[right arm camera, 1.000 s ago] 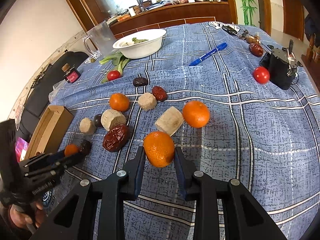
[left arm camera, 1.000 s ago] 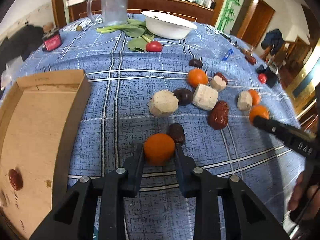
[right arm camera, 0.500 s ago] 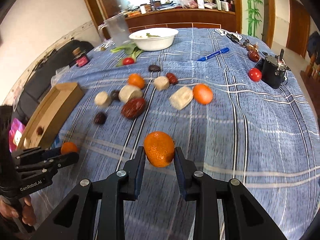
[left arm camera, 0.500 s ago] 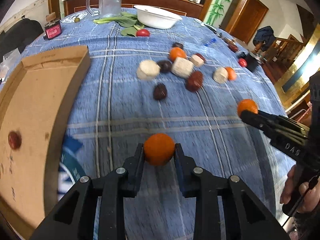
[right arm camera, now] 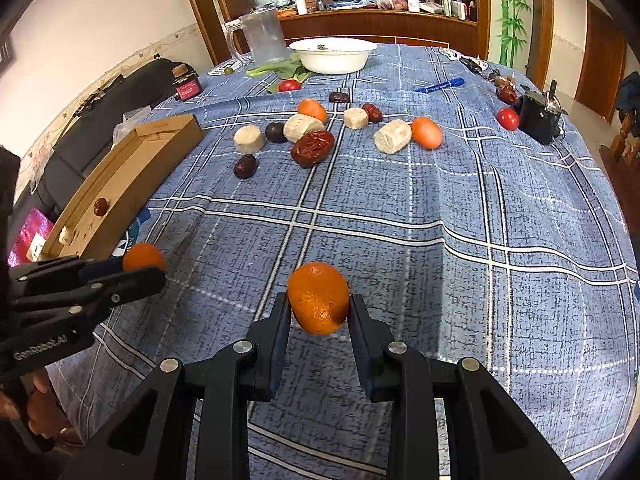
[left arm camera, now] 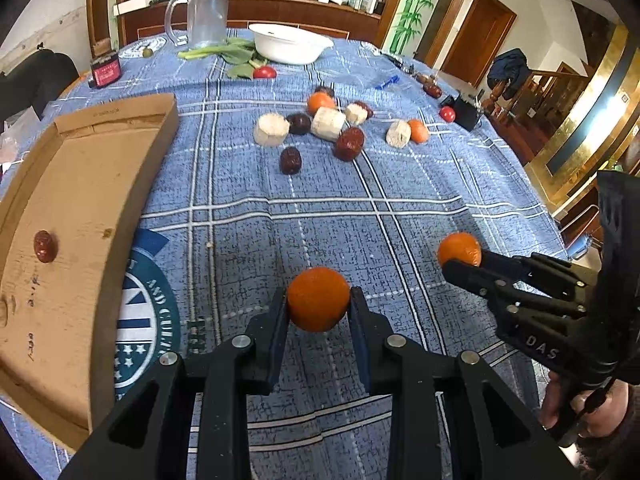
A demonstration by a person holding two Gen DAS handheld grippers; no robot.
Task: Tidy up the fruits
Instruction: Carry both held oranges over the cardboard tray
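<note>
My left gripper [left arm camera: 319, 304] is shut on an orange [left arm camera: 318, 298] and holds it above the near part of the blue checked tablecloth [left arm camera: 320, 220]. My right gripper [right arm camera: 319, 308] is shut on a second orange [right arm camera: 318, 298], also lifted; it shows in the left wrist view [left arm camera: 459, 249] at the right. A cardboard tray [left arm camera: 72, 216] lies at the left with one red date [left arm camera: 45, 245] in it. Loose oranges [left arm camera: 320, 102], dates [left arm camera: 349, 143] and pale chunks [left arm camera: 271, 129] lie in a cluster farther back.
A white bowl [left arm camera: 289, 43], a glass jug [left arm camera: 207, 16], greens and a small tomato [left arm camera: 264, 72] stand at the far edge. A black object [right arm camera: 539, 115] with a tomato [right arm camera: 508, 118] beside it, and a blue pen [right arm camera: 439, 85], lie at the right.
Both grippers have lifted their oranges and drawn back toward the near table edge. The fruit cluster now lies farther away. The left gripper has shifted nearer the tray.
</note>
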